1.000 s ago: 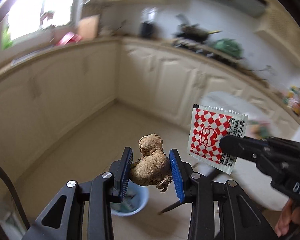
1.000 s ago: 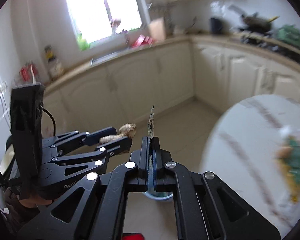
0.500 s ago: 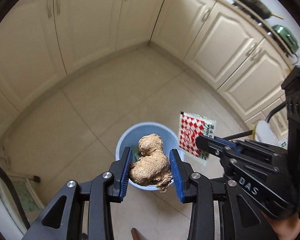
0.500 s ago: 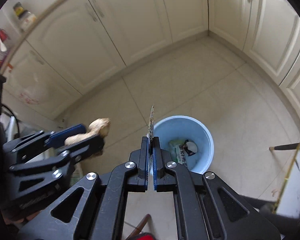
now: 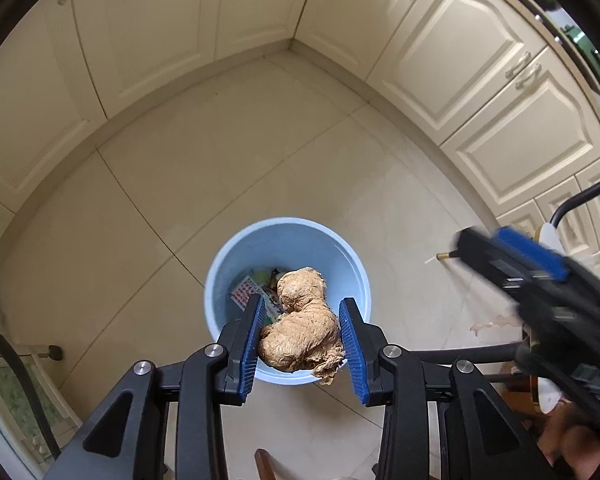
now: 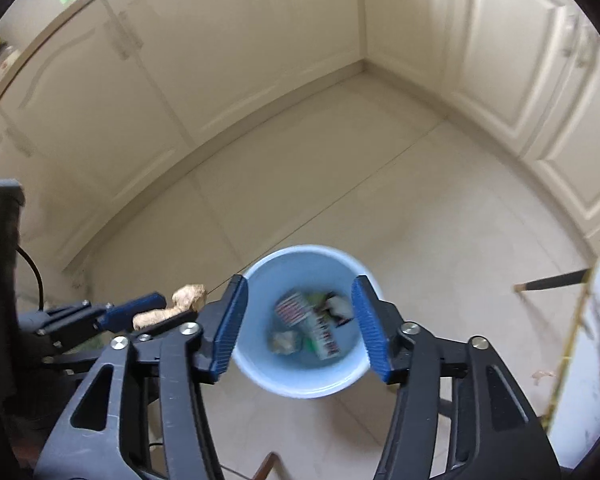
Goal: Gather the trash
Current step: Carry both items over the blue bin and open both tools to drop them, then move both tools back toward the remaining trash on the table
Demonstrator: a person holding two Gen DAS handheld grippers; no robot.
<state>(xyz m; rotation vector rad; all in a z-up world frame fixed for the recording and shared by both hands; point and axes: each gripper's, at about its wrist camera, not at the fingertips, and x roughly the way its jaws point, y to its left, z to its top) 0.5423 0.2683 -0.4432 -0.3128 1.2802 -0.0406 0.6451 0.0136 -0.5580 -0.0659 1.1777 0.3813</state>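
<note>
A knobby brown ginger root (image 5: 300, 328) is pinched between the blue pads of my left gripper (image 5: 301, 302), which hangs right over the light blue bin (image 5: 288, 224). My right gripper (image 6: 299, 280) also points down into the bin (image 6: 300, 390); its jaws are opening and nothing is between them. The red-and-white checked packet (image 6: 294, 308) lies loose inside the bin on other wrappers, and it also shows in the left wrist view as the packet (image 5: 246, 292). The right gripper (image 5: 512, 248) appears blurred at the right; the left gripper (image 6: 140, 312) with the ginger (image 6: 186, 294) shows at the left.
The bin stands on beige floor tiles in a corner of cream cabinets (image 5: 480, 60). A white marbled table edge (image 6: 596, 340) and a dark leg (image 6: 556, 280) are at the right. A black cable (image 5: 16, 368) runs at the lower left.
Both grippers dropped from counter height to just above the bin. The right gripper let go of the checked packet, which now lies in the bin. The left still holds the ginger.
</note>
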